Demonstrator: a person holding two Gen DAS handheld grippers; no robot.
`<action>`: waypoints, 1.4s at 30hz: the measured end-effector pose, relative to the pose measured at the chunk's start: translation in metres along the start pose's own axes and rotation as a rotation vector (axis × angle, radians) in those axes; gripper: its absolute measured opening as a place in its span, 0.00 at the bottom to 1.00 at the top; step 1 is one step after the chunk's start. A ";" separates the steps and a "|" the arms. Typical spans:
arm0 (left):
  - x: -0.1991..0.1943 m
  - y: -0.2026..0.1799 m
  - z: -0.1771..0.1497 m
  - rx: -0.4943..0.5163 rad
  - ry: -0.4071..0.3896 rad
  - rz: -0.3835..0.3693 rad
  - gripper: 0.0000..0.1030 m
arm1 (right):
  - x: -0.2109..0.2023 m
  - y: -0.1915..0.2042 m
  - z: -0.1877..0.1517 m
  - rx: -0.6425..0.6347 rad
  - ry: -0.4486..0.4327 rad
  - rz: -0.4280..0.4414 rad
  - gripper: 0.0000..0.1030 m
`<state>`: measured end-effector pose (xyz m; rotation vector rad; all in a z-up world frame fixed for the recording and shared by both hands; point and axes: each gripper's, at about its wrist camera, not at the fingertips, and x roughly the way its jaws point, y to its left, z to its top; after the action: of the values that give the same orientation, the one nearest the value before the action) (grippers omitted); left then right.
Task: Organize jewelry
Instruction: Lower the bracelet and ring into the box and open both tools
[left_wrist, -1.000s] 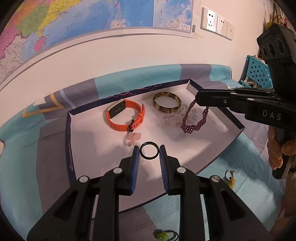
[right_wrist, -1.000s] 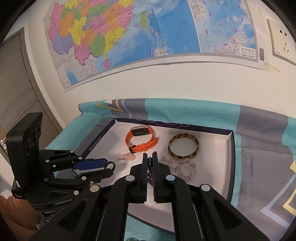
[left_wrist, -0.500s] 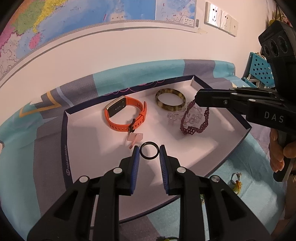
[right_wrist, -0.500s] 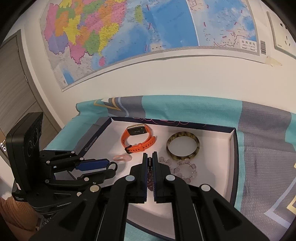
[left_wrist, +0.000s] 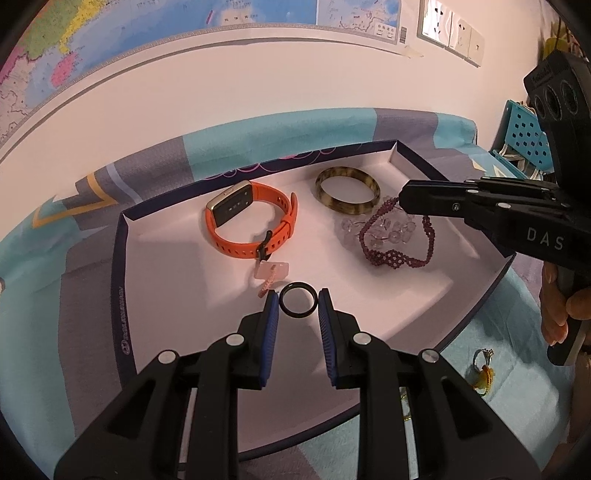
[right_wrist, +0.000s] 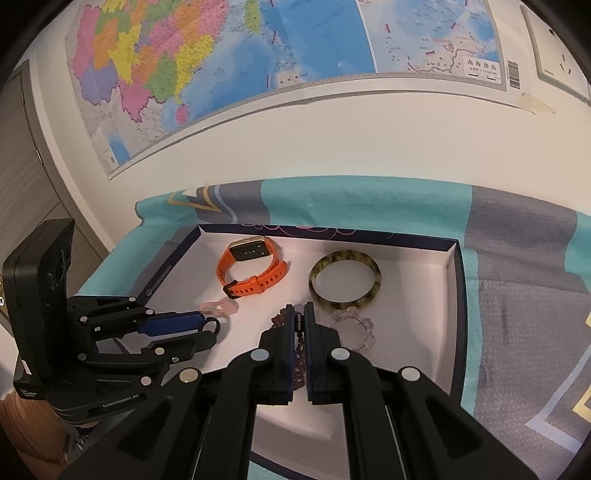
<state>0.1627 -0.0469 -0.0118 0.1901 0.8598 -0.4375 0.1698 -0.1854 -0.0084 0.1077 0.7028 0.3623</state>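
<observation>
My left gripper is shut on a black ring and holds it over the front of the white tray. It also shows in the right wrist view. My right gripper is shut on a purple beaded bracelet, which hangs down onto the tray; the right gripper also shows in the left wrist view. In the tray lie an orange watch, a tortoiseshell bangle, a clear bead bracelet and a pink clip.
The tray sits on a teal and grey cloth. A small ring with a yellow charm lies on the cloth right of the tray. A blue perforated basket stands at the far right. A map hangs on the wall behind.
Both grippers have kept their hold. The purple bracelet has sunk lower onto the tray. The left gripper with the ring has barely moved.
</observation>
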 end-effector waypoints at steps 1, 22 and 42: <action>0.001 0.000 0.000 0.001 0.003 0.001 0.22 | 0.000 -0.001 0.000 0.002 0.000 0.000 0.03; 0.012 0.003 0.002 -0.016 0.020 0.012 0.22 | 0.016 -0.019 -0.007 0.048 0.045 -0.032 0.05; -0.060 0.013 -0.019 -0.036 -0.126 0.030 0.36 | -0.035 0.003 -0.019 -0.011 -0.034 -0.030 0.38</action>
<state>0.1216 -0.0113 0.0218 0.1404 0.7400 -0.4019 0.1323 -0.1953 -0.0004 0.0931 0.6680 0.3349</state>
